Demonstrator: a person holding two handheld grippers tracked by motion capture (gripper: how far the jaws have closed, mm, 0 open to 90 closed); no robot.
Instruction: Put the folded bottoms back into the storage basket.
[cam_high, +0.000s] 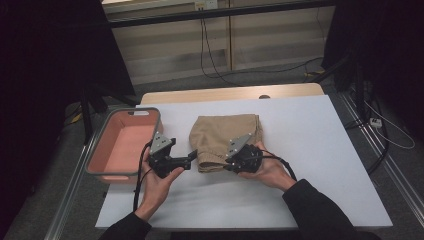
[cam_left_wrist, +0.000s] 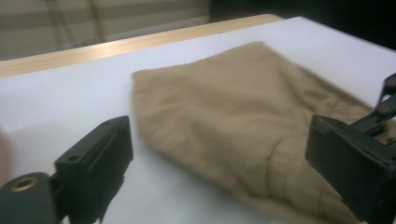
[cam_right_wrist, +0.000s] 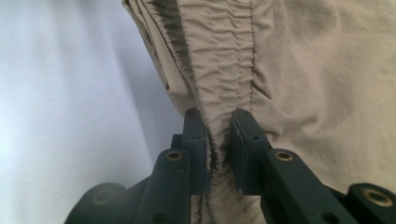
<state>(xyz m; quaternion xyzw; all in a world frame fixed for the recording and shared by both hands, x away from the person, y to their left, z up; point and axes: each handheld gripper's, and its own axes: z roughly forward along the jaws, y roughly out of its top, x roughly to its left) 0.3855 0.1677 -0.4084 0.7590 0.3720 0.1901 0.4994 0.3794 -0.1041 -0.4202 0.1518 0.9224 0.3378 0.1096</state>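
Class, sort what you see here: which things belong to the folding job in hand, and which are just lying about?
In the job:
- tan garment
- right hand-held gripper, shut on its gathered edge
- left hand-held gripper, open beside it
- pink bin, probably, though this is a guess

Lying about:
- floor cables
- power strip

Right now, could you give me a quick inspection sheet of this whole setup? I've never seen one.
Surface: white table, wooden strip at far edge.
Job's things: folded tan cloth; pink bin at table's left edge.
Clutter: nothing seen.
Grippers: left gripper open beside the cloth; right gripper shut on the cloth's gathered band.
Cables: one trails from each gripper; more on the floor behind.
Surroundings: dark curtains, pale panelled wall.
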